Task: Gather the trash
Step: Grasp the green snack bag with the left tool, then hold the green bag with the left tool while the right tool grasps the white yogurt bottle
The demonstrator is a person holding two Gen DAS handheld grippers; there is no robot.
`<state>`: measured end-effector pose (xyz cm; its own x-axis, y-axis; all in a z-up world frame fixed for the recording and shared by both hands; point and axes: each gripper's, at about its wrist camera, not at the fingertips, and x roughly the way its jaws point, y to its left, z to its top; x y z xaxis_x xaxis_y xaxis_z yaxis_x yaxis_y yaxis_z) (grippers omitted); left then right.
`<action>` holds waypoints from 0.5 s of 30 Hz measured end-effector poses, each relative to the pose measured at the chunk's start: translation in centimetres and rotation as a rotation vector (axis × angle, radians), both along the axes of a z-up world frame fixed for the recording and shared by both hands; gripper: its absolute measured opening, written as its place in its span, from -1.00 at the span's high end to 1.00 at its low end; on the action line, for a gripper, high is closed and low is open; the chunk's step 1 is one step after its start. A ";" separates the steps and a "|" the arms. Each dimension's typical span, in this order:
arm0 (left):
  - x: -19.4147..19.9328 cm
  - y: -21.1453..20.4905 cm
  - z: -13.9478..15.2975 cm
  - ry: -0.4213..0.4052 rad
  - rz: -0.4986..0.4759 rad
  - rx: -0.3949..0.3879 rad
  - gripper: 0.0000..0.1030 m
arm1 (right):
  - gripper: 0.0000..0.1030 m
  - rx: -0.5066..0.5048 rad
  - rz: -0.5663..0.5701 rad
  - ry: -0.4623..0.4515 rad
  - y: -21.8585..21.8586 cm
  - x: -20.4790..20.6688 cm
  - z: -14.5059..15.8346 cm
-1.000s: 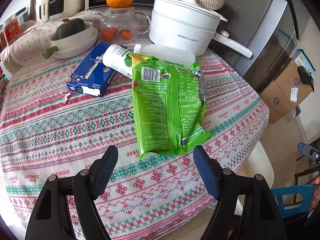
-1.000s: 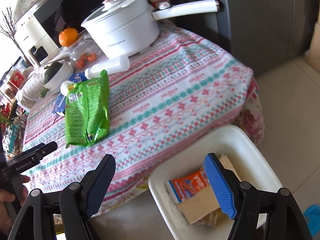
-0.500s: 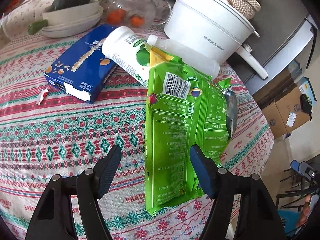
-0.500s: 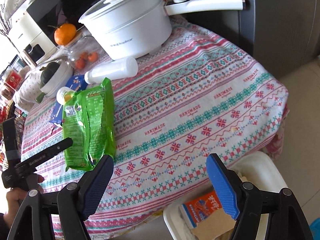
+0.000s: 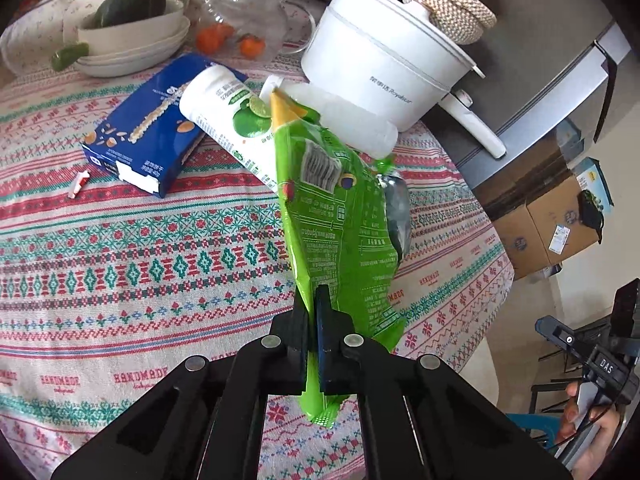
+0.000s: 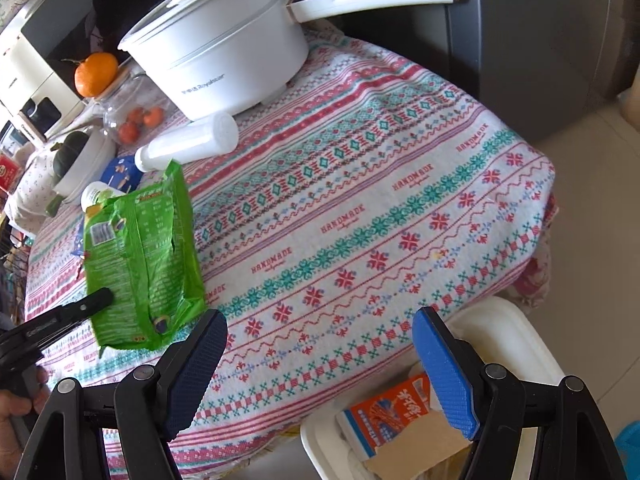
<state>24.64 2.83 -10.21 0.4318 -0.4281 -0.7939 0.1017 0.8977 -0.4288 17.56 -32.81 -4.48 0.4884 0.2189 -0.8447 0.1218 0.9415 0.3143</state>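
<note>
A green snack bag (image 5: 344, 220) lies on the patterned tablecloth (image 5: 140, 264). My left gripper (image 5: 312, 312) is shut on the bag's near left edge, which stands creased between the pads. The right wrist view shows the same bag (image 6: 140, 256) with the left gripper's fingers (image 6: 86, 304) at its edge. My right gripper (image 6: 320, 318) is open and holds nothing, over the table's edge above a white bin (image 6: 500, 332). Behind the bag lie a blue box (image 5: 148, 136), a white lime-labelled tube (image 5: 224, 112) and a clear plastic bottle (image 5: 348, 120).
The bin holds an orange carton (image 6: 388, 408) and cardboard. A white pot (image 5: 384, 68), a glass jar (image 5: 244, 20) and stacked bowls (image 5: 132, 40) stand at the back of the table. A small red-white scrap (image 5: 78, 184) lies left. Cardboard boxes (image 5: 548, 224) sit on the floor.
My left gripper moved forward over the green bag and closed on its near edge, which now stands creased. My right gripper shifted toward the table, so less of the bin shows.
</note>
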 end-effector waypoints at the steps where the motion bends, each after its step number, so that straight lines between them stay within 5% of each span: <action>1: -0.5 0.1 0.8 -0.016 -0.002 0.005 0.98 | -0.57 -0.001 -0.003 -0.001 0.0 -0.1 0.0; 9: -5.0 4.1 7.2 -0.143 0.064 0.064 0.98 | -0.57 -0.074 0.041 0.007 2.5 -0.1 -0.1; 15: -6.7 8.6 9.7 -0.212 0.179 0.171 0.98 | -0.57 -0.132 0.206 -0.023 8.1 2.7 0.2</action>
